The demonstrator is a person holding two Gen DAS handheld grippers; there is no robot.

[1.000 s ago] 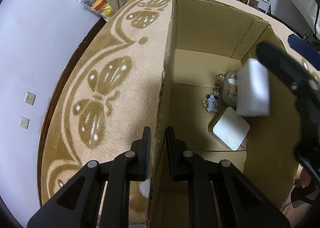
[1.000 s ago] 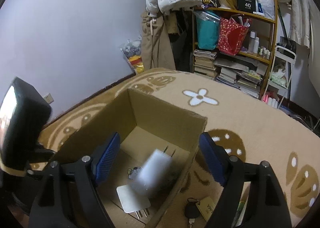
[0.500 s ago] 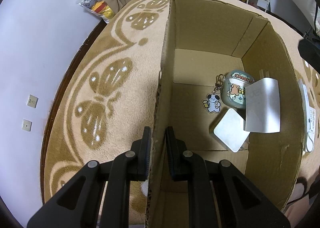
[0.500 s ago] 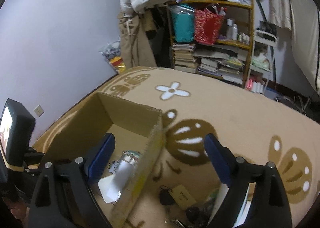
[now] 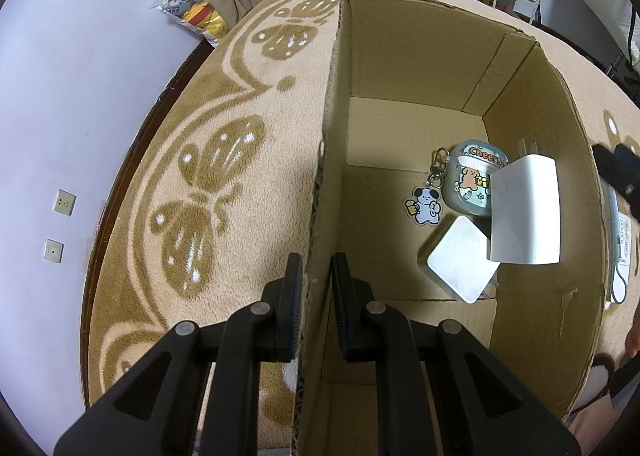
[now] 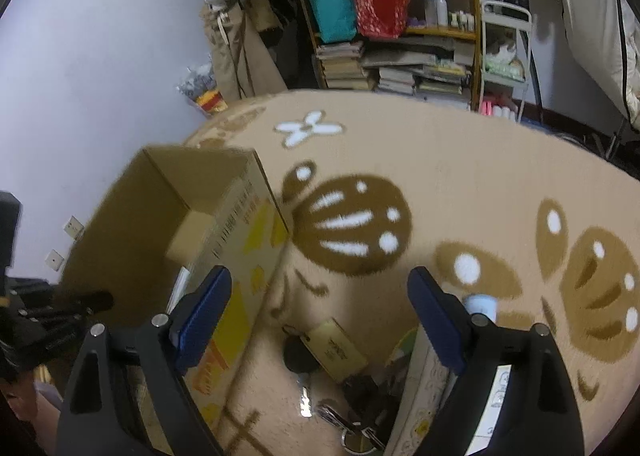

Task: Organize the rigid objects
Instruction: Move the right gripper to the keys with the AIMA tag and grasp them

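Cardboard wall of the open brown cardboard box (image 5: 400, 56) is clamped between the narrowed jaws of the left gripper (image 5: 316, 288), one finger outside over the beige patterned carpet (image 5: 208, 184), one inside. On the box floor, ahead and to the right of that gripper: a teal earbud case printed "Cheers" (image 5: 474, 180) with a dog keychain charm (image 5: 426, 205), a flat white square adapter (image 5: 462, 258), and a white rectangular charger block (image 5: 524, 210) lying tilted across both.

Right wrist view: the right gripper (image 6: 320, 316) is spread wide and empty, over the carpet just right of the box's printed outer wall. Loose items are seen directly below and ahead of it: a tan rectangular key tag (image 6: 334, 348) on a black fob, a metal key ring (image 6: 340, 422), and a long white patterned remote-like item (image 6: 424, 396) running near-to-far under the right finger. The tag sits nearly centred between the fingers, so the right arm is judged nearer; a short drop down is needed. The left is occupied steadying the box.
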